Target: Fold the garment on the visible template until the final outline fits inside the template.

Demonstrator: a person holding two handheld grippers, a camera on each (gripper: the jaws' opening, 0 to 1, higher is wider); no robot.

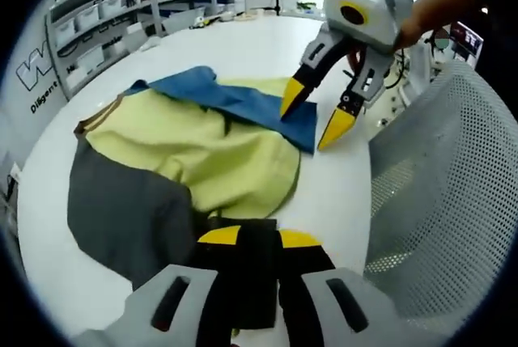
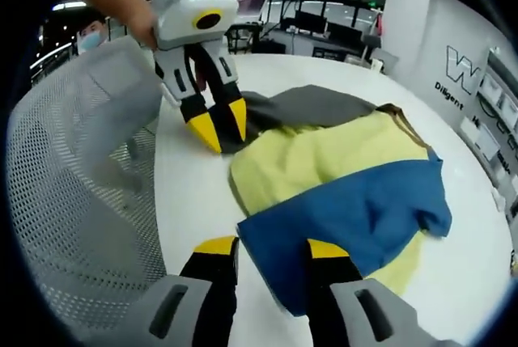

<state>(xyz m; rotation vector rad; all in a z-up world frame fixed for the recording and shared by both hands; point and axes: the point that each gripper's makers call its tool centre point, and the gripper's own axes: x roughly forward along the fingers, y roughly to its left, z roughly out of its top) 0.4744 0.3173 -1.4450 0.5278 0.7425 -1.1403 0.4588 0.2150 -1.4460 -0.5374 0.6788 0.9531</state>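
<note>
Garment (image 1: 202, 153) lay crumpled on the white table (image 1: 267, 48), yellow body with grey and blue sleeves. Left gripper (image 1: 259, 238) had its jaws pinched on the grey edge nearest the mesh chair (image 1: 453, 193). Right gripper (image 2: 271, 246) stood spread, jaws straddling the blue sleeve corner, not clamped.

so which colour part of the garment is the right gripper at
The blue part: the right gripper straddles its corner edge. The grey part sits by the left gripper; yellow lies between.

We see the garment (image 1: 202, 153) as soft matt cloth, the table (image 1: 267, 48) smooth and white, and at three o'clock a mesh chair (image 1: 453, 193) back.
</note>
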